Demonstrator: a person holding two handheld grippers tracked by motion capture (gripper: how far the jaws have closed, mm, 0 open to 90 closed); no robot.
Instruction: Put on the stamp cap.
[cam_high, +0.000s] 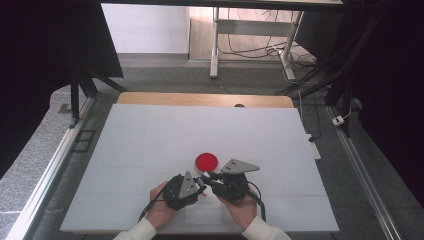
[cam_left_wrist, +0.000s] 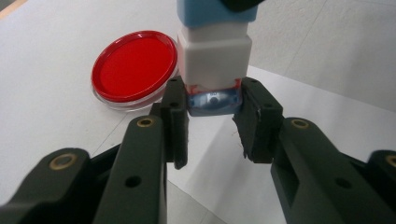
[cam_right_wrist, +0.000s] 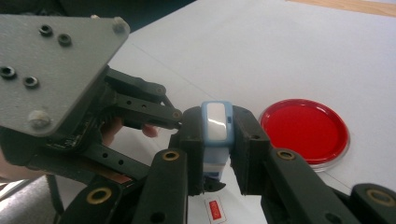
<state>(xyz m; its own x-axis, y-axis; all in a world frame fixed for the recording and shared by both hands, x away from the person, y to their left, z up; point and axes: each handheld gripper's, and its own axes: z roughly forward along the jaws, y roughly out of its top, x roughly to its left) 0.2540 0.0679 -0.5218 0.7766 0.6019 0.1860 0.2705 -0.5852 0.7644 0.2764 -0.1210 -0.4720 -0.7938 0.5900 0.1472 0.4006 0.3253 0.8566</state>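
Observation:
A small white block with a light-blue cap is held between both grippers, just above the white table. My left gripper is shut on its bluish clear end, with the pads pressing on both sides. My right gripper is shut on the blue-capped end of the block. In the high view the left gripper and right gripper meet tip to tip near the table's front. A round red dish lies on the table just beyond them, also seen as the red dish and the red dish.
The white table sheet stretches wide to the left, right and back. A small white label with a red mark lies on the table under the right gripper. The left gripper's grey plate sits close to the right gripper's camera.

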